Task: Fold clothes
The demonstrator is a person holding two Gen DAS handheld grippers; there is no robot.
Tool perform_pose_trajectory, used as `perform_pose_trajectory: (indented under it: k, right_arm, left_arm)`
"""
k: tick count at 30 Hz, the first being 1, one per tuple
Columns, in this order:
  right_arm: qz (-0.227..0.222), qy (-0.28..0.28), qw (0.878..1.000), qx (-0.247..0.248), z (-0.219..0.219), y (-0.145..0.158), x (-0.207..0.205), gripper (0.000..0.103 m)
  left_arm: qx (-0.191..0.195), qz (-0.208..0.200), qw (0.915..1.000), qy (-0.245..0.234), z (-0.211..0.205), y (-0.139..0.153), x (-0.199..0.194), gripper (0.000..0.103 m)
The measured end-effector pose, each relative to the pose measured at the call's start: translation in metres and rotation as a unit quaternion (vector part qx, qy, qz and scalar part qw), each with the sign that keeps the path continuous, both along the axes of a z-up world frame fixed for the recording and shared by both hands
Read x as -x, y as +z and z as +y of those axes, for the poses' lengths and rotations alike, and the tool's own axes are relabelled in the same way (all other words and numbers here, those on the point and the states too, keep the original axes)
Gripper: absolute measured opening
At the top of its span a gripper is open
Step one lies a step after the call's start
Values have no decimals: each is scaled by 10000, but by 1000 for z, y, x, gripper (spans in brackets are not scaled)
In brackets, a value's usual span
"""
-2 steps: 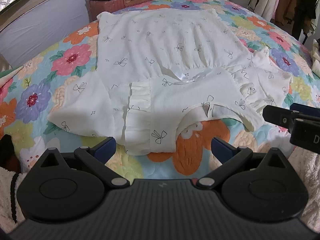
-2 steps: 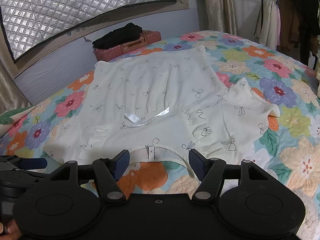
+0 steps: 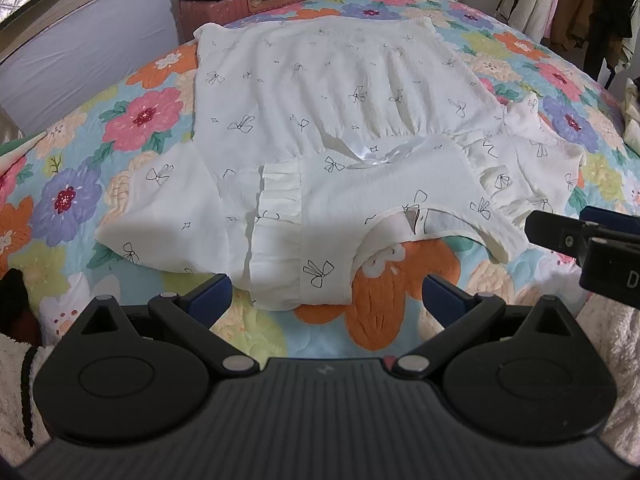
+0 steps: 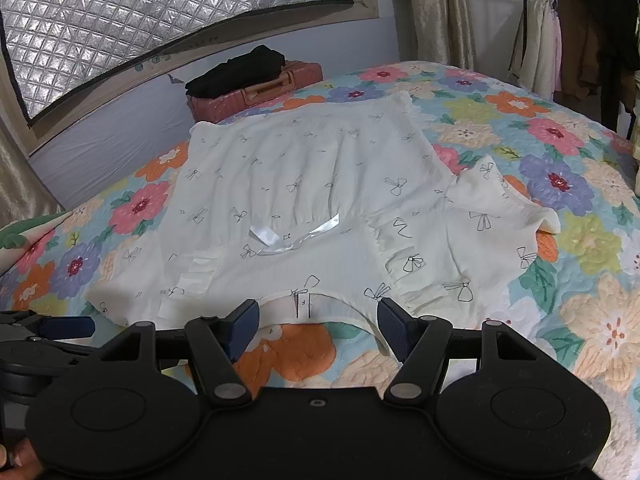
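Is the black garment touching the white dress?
Apart. The right wrist view shows the black garment on the suitcase, with bedspread before the white dress.

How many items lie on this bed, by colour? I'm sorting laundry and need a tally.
White bow-print blouse: 1
Black folded garment: 1
Pink-brown ribbed suitcase: 1
Total: 3, on the floral quilt.
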State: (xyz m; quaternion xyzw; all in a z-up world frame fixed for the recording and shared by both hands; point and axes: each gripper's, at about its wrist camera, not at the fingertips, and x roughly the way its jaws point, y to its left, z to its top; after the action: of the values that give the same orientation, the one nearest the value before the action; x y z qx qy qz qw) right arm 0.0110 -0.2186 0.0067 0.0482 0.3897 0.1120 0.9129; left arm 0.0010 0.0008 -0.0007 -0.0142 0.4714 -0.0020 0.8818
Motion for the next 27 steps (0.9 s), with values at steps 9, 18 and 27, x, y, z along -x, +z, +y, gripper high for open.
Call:
perform_pose_trajectory:
  k: [9, 18, 27]
  right_arm:
    - [0, 10, 10000, 0, 3, 1, 1, 70]
    - [8, 31, 10000, 5, 4, -1, 1, 70]
    - [-6, 43, 10000, -1, 5, 0, 1, 70]
  left_arm:
    - [27, 22, 10000, -12, 1, -2, 0, 103]
    - [8, 42, 10000, -40, -1, 1, 2, 103]
    - [11, 61, 10000, -12, -1, 0, 1, 103]
